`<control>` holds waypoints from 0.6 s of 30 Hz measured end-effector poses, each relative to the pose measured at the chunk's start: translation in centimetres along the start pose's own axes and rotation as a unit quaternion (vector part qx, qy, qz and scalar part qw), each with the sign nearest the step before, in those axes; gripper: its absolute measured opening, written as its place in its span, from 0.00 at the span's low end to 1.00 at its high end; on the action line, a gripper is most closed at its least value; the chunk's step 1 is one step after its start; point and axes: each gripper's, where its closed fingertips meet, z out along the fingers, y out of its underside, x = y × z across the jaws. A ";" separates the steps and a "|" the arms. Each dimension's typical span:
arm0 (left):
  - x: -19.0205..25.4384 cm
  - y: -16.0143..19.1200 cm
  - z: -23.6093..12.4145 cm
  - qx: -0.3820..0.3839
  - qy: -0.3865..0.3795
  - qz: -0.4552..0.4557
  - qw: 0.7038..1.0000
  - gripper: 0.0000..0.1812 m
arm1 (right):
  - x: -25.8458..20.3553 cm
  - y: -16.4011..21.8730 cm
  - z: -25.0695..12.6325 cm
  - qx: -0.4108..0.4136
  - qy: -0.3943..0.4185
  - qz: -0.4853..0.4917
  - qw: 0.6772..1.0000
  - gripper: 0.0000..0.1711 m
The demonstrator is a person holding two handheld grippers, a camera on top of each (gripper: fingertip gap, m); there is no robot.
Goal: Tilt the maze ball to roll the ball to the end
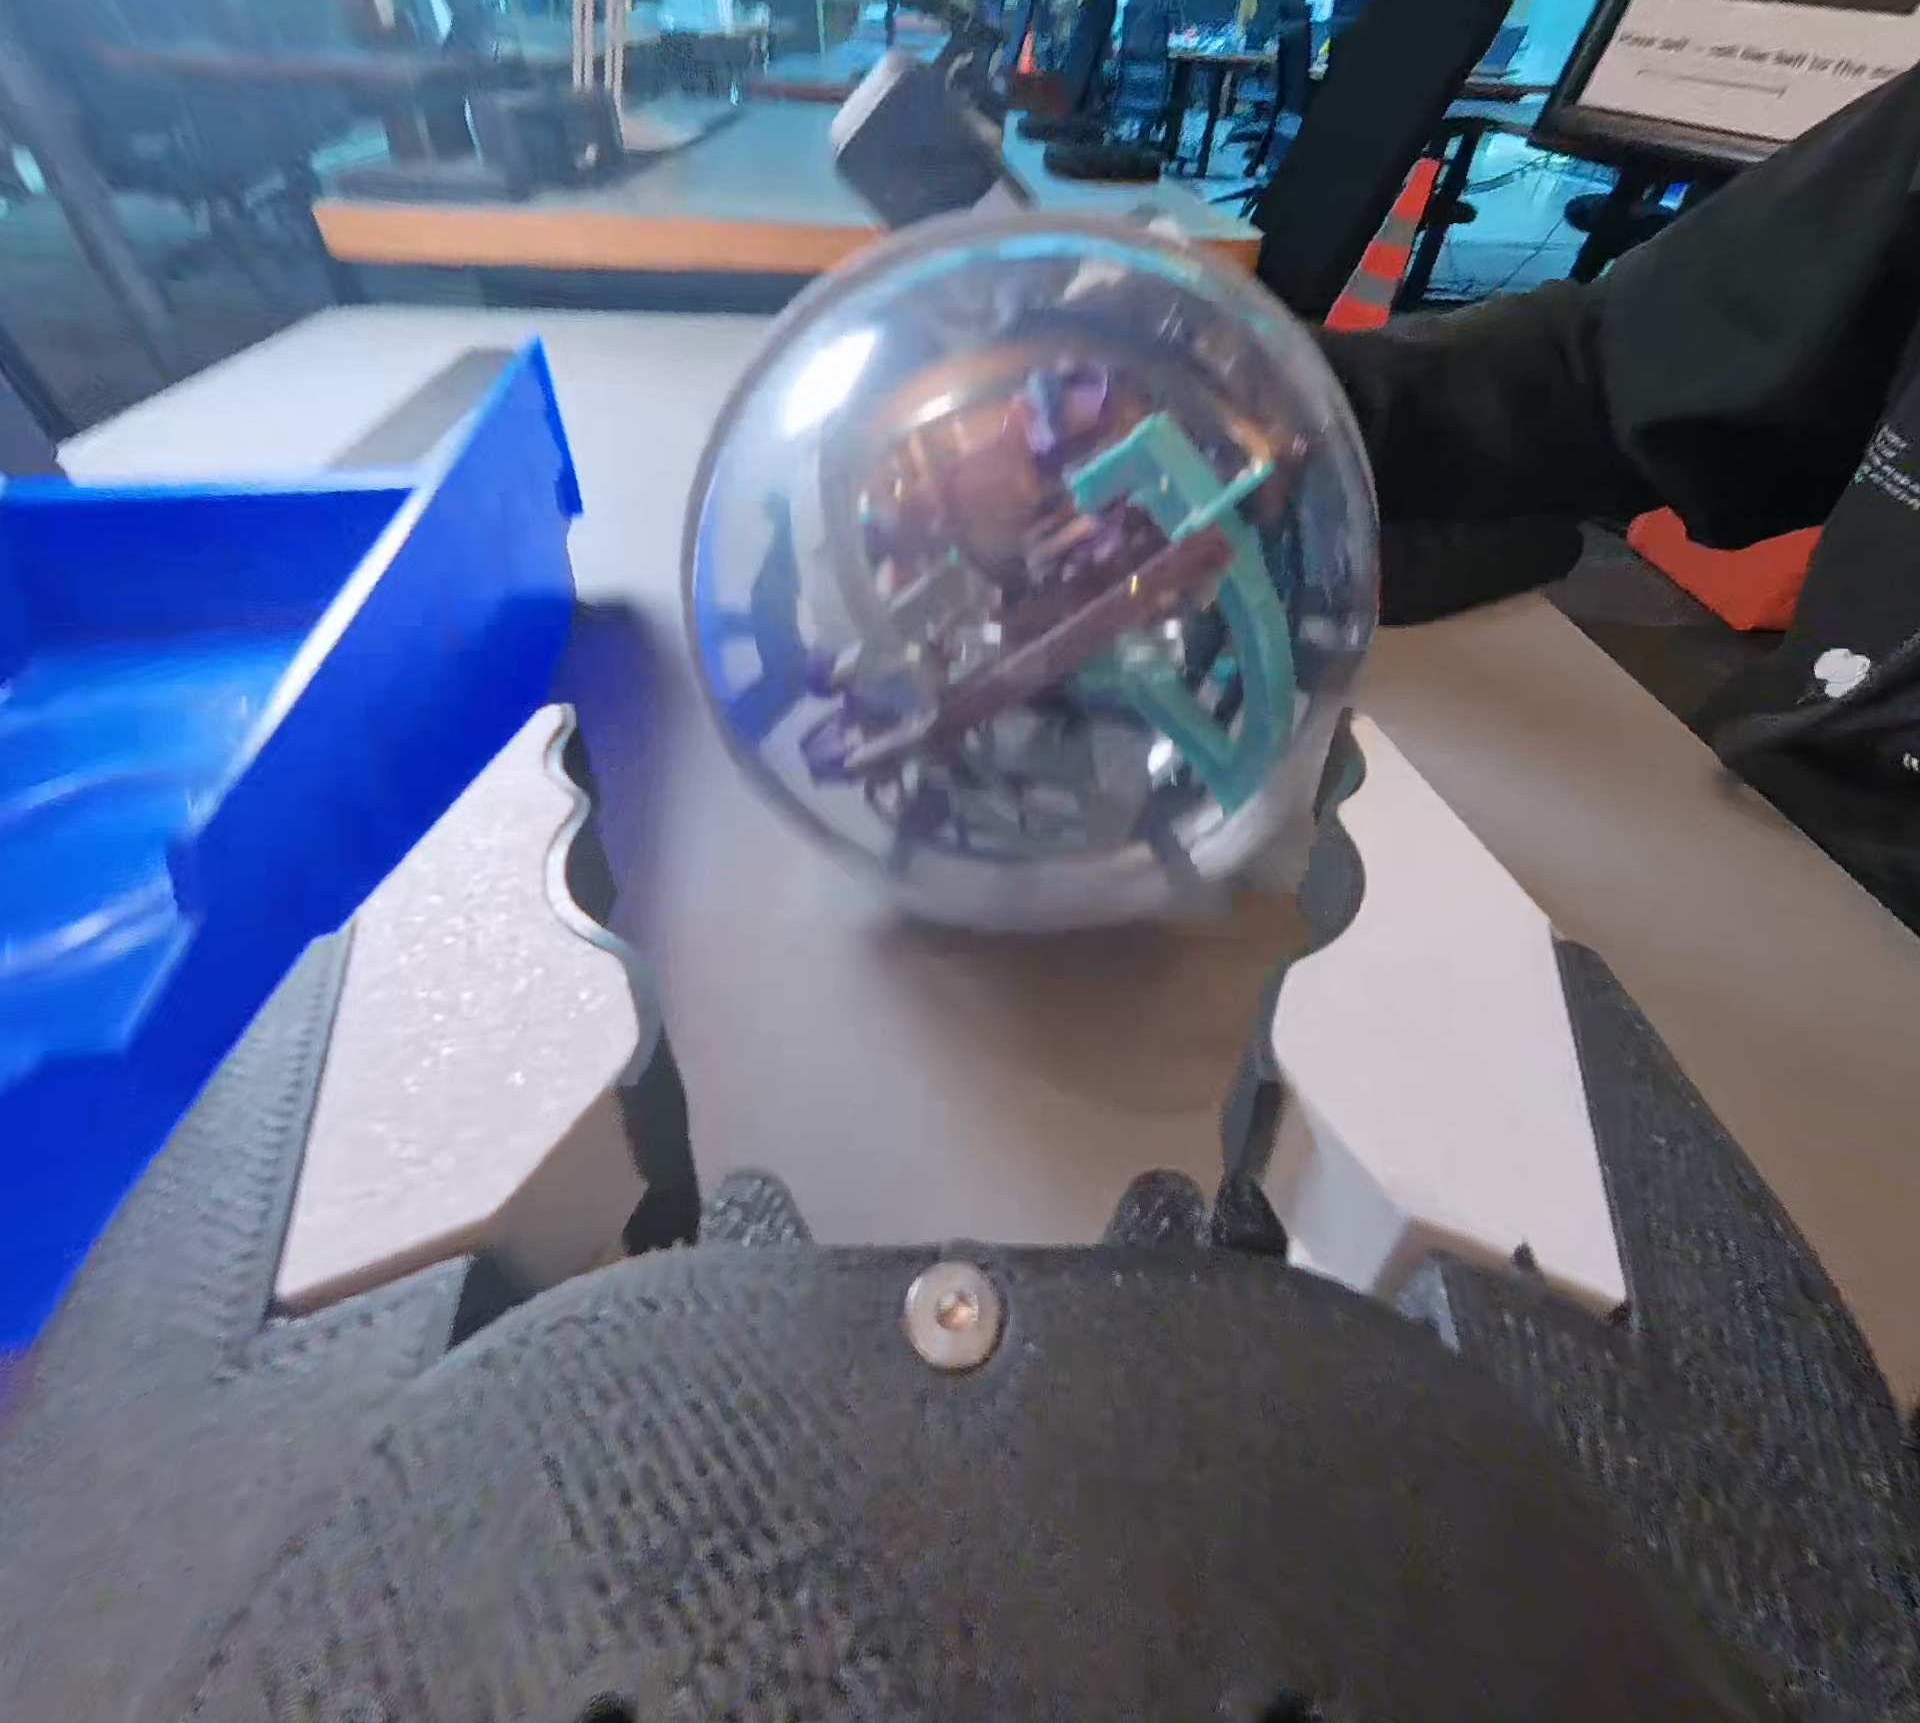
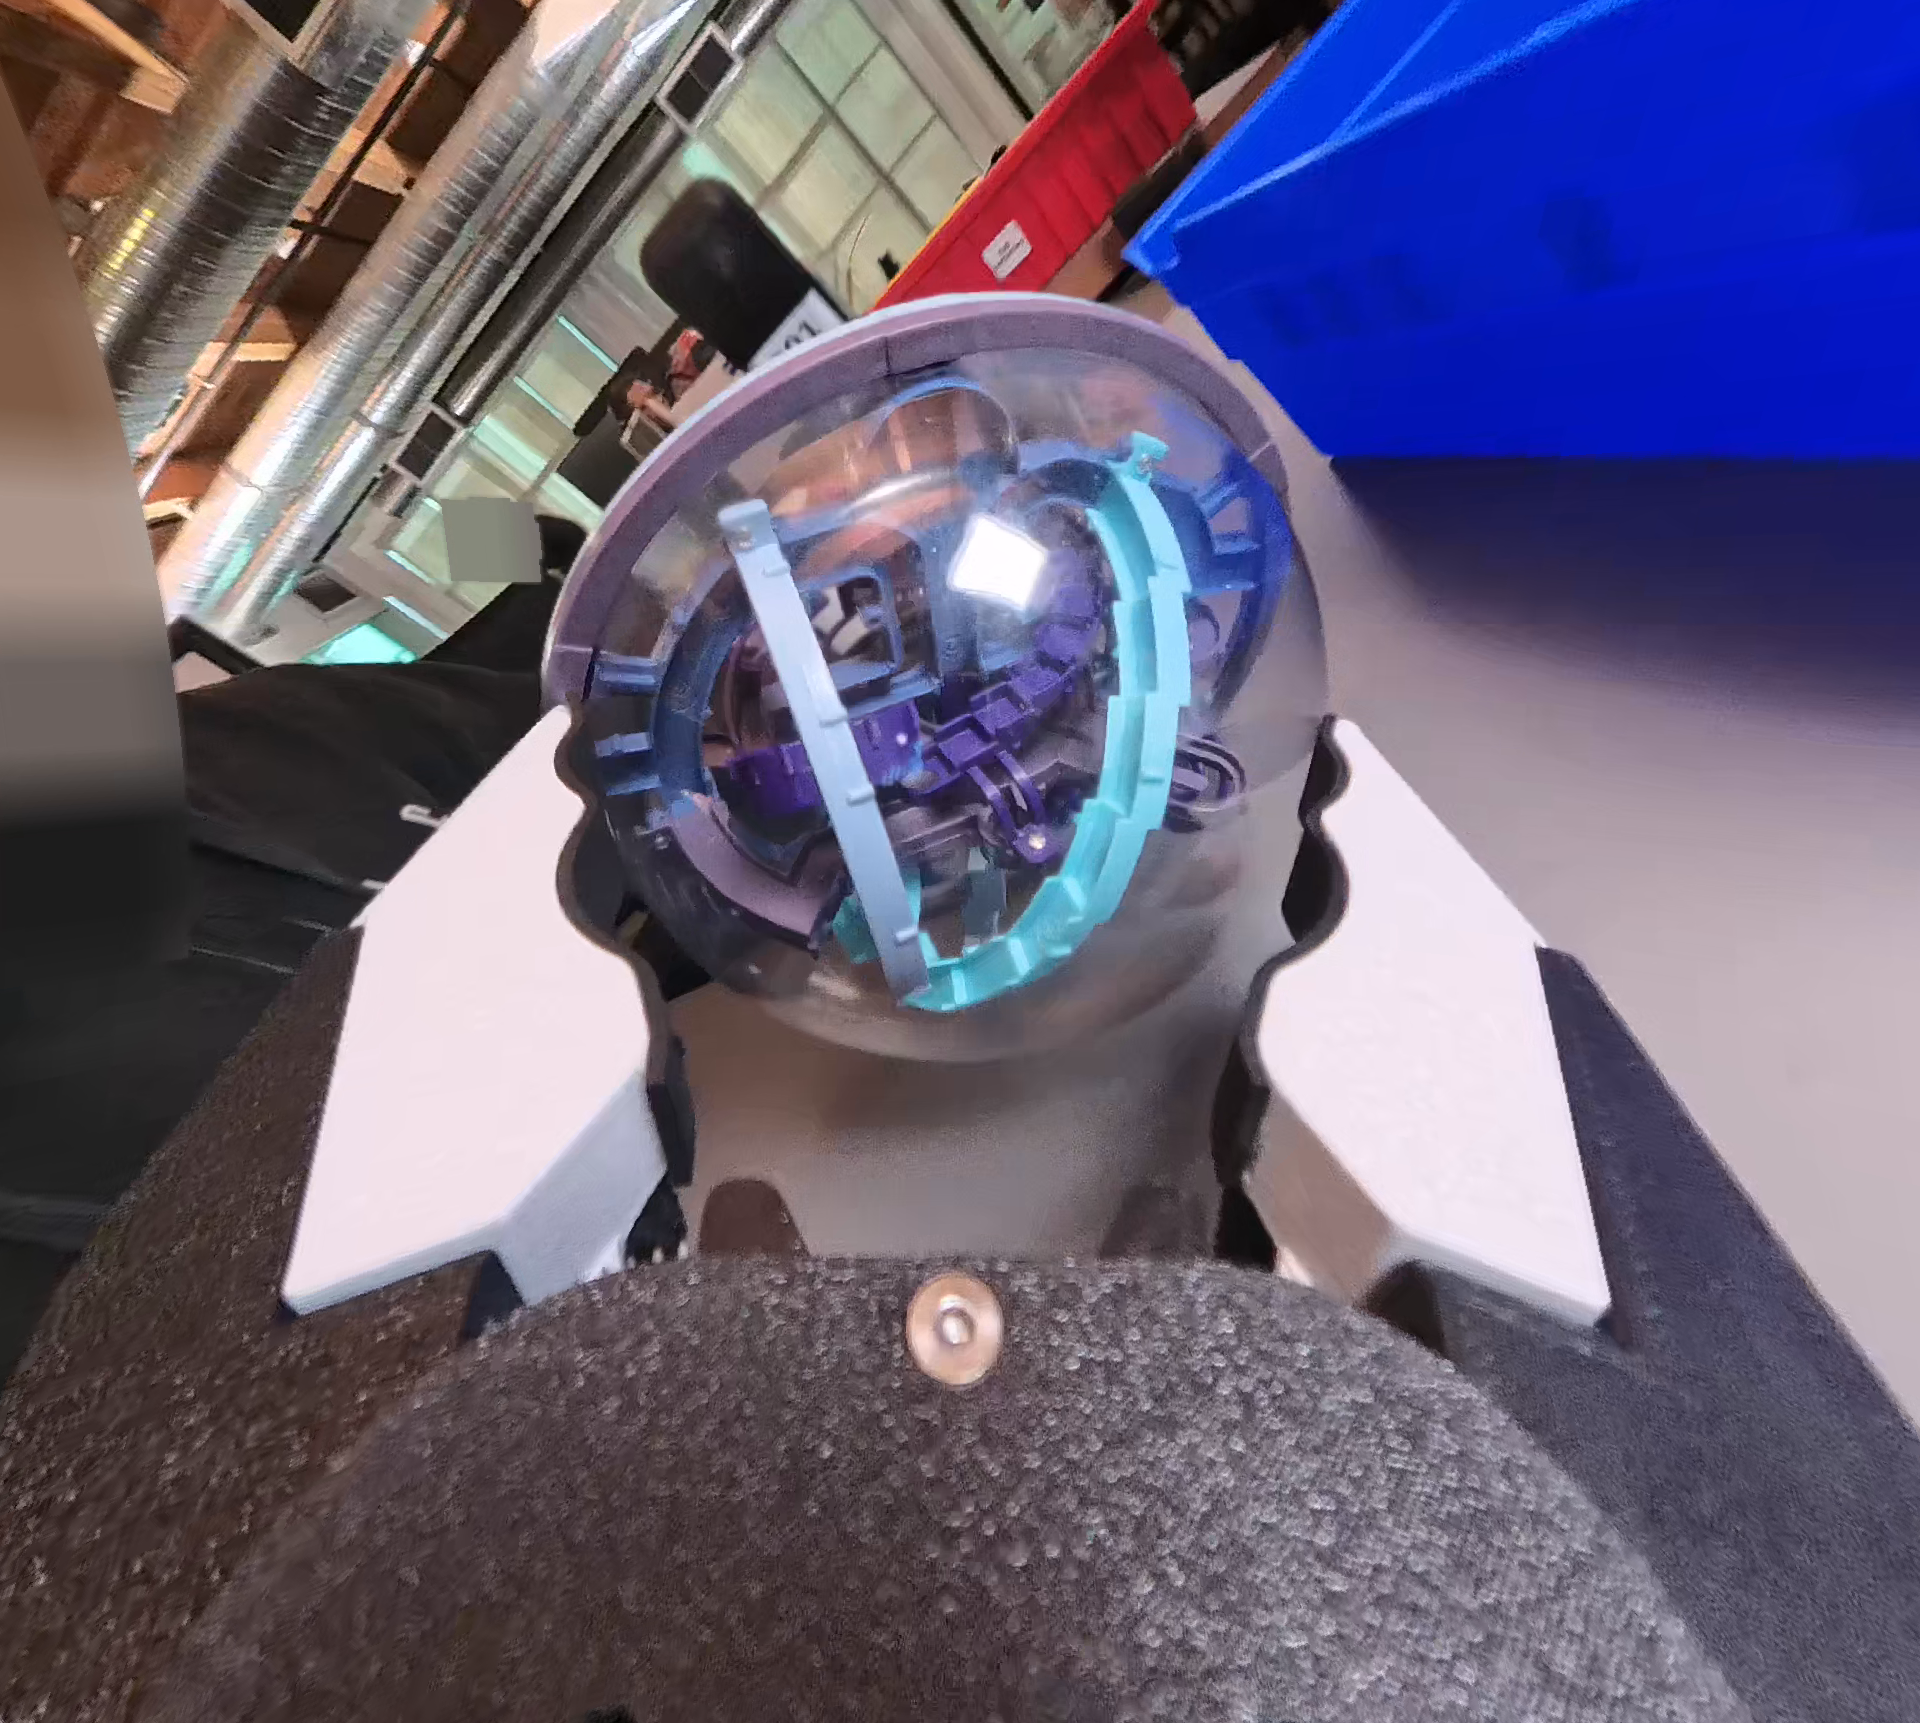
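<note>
The maze ball (image 2: 935, 707) sits on the table (image 1: 1507, 738) beside the blue bin (image 1: 260, 686), clamped between the right gripper (image 2: 951, 800) fingers, its seam ring tilted. The left gripper (image 1: 956, 800) hangs behind, jaws apart.

Glossy clear plastic maze ball (image 2: 935, 717); blue bin (image 1: 260, 686) seemingly smooth plastic.
</note>
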 end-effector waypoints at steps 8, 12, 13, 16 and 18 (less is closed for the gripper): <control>0.5 -0.7 2.1 0.011 0.051 -0.072 0.996 0.78 | 1.1 -2.4 0.0 0.049 0.052 -0.045 0.996 0.73; -0.3 -0.7 2.0 0.037 0.030 -0.169 0.985 0.77 | -1.2 -2.5 -1.4 0.025 0.121 -0.252 0.960 0.76; -0.6 -0.7 2.1 0.043 0.020 -0.196 0.979 0.76 | -1.8 -2.1 -1.4 0.009 0.146 -0.309 0.940 0.77; -1.5 -0.7 2.1 0.077 -0.026 -0.299 0.951 0.75 | -2.5 -0.4 -0.1 -0.043 0.208 -0.410 0.887 0.81; -2.1 -0.5 1.9 0.112 -0.070 -0.375 0.917 0.75 | -2.3 0.1 1.0 -0.051 0.228 -0.396 0.888 0.80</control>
